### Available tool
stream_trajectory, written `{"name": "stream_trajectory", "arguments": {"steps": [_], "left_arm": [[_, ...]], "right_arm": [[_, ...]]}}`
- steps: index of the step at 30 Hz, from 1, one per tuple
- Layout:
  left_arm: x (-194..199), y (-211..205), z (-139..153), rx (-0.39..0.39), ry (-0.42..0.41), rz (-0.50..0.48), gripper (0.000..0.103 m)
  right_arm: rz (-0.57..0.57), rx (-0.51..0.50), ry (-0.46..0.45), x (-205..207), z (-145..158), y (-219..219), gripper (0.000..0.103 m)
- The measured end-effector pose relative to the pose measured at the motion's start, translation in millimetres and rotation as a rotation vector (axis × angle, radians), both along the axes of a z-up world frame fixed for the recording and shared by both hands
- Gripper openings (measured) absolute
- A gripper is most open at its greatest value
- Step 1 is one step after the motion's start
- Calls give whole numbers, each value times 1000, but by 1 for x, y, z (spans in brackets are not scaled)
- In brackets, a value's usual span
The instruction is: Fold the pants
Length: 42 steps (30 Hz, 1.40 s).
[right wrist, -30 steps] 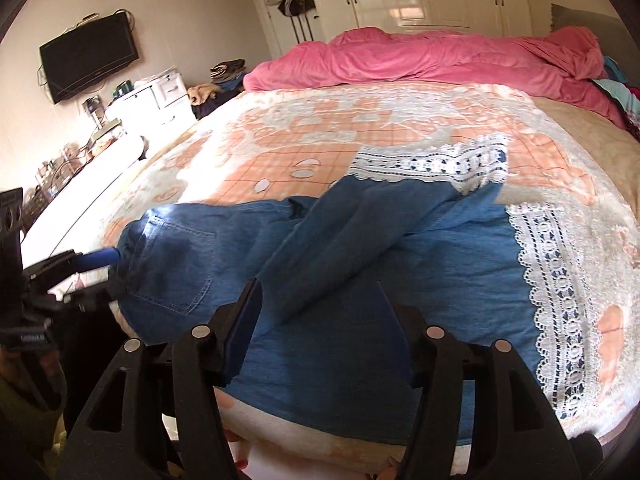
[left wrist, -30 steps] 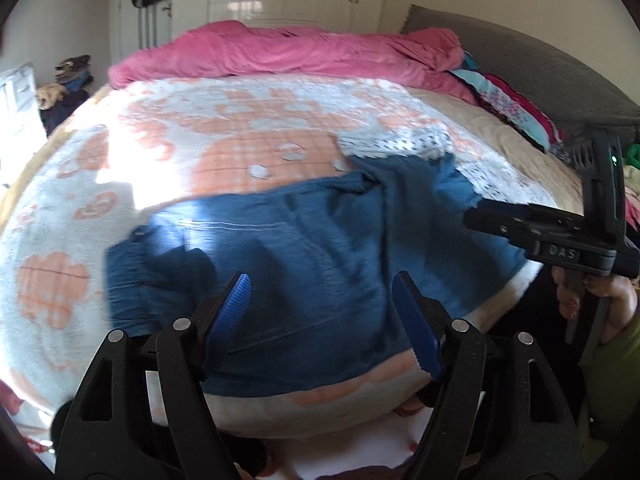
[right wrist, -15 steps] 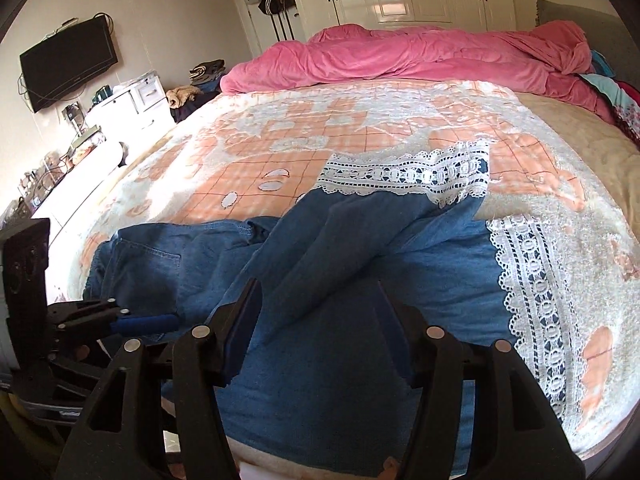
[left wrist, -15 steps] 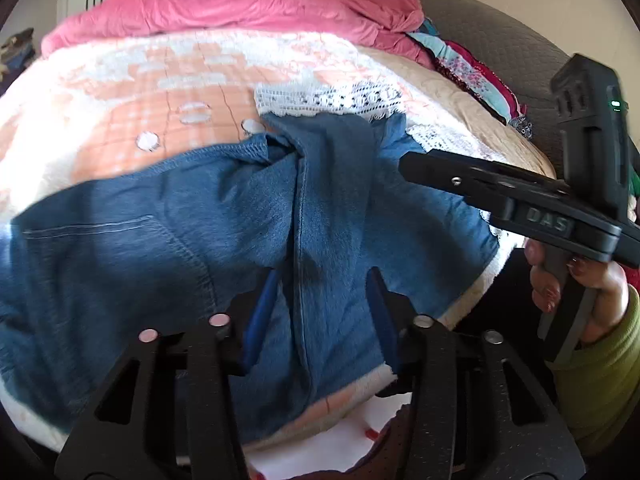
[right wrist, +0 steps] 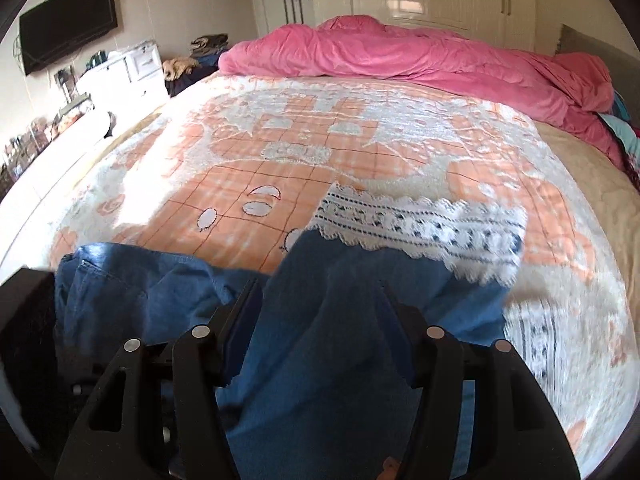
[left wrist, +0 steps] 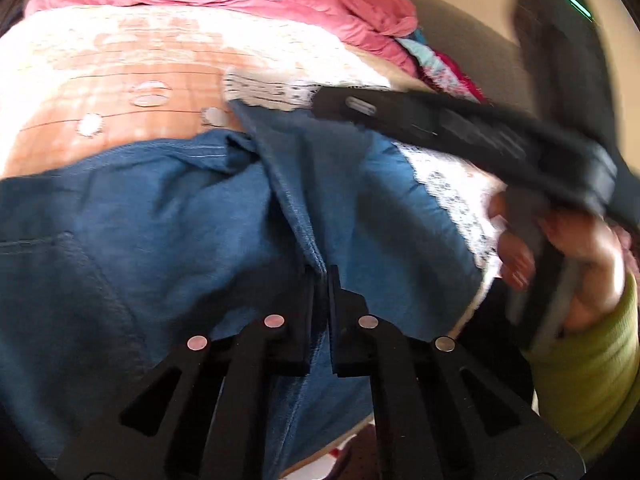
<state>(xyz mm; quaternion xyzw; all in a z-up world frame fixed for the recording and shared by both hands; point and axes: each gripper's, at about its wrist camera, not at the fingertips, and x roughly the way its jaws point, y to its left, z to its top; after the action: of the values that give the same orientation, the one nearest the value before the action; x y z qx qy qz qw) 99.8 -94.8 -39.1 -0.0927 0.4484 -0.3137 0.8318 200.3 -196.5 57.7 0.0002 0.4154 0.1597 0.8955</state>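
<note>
My left fingers (left wrist: 321,280) now clamped shut on raised seam ridge of blue denim pants with white lace hems (left wrist: 168,216); a second ago they stood wide apart above cloth. Pants lie spread on near edge of bed with peach-and-white patterned bedspread (right wrist: 304,140). My right fingers (right wrist: 320,300) about half open as before, gripping nothing, now low over folded leg. Right hand (left wrist: 576,248), green sleeve, closer in left view.

Both tools are built from black plastic. The left tool (left wrist: 320,280) has flat triangular cut-outs and four round silver rivets. Blue pads are fitted on the right tool (right wrist: 320,300). An olive-green ribbed knit sleeve (left wrist: 596,364) is worn at the wrist; a green light (left wrist: 578,5) is lit.
</note>
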Motion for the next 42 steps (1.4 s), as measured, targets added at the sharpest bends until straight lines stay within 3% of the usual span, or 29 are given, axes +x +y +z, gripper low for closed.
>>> {"name": "stream_trajectory", "arguments": {"steps": [5,14,15,16,17,18,19,24,28,32,33,34,42], "left_arm": [[-11,-7,7,0,-79,-53,1],[-18,-10,4,23,-108,-60,1],[-19,-12,5,28,-114,-58,1],[-21,-13,6,32,-117,-54,1],[-21,-12,6,36,-119,-50,1],[-21,-10,6,42,-124,-42,1],[-21,-9,7,49,-131,-36,1],[-18,-3,7,94,-173,-3,1],[-15,-5,1,118,-191,3,13],[-15,-7,1,114,-193,-3,14],[-17,-8,2,109,-197,-12,12],[-19,-9,4,100,-202,-22,1],[-32,-11,7,123,-271,-92,0]], "right_arm": [[9,-68,39,45,-11,21,57],[-49,-221,180,117,-53,49,57],[-64,-220,196,123,-58,47,52],[-62,-218,199,126,-61,46,37],[-47,-226,193,127,-62,46,30],[-34,-237,184,126,-62,45,13],[-27,-240,168,124,-58,42,9],[-63,-97,82,97,-23,0,8],[-153,44,27,65,6,-50,8],[-228,137,-7,28,26,-91,8],[-243,153,-8,19,26,-101,8],[-262,172,-1,9,26,-113,8],[-381,347,71,-79,-4,-166,8]]}}
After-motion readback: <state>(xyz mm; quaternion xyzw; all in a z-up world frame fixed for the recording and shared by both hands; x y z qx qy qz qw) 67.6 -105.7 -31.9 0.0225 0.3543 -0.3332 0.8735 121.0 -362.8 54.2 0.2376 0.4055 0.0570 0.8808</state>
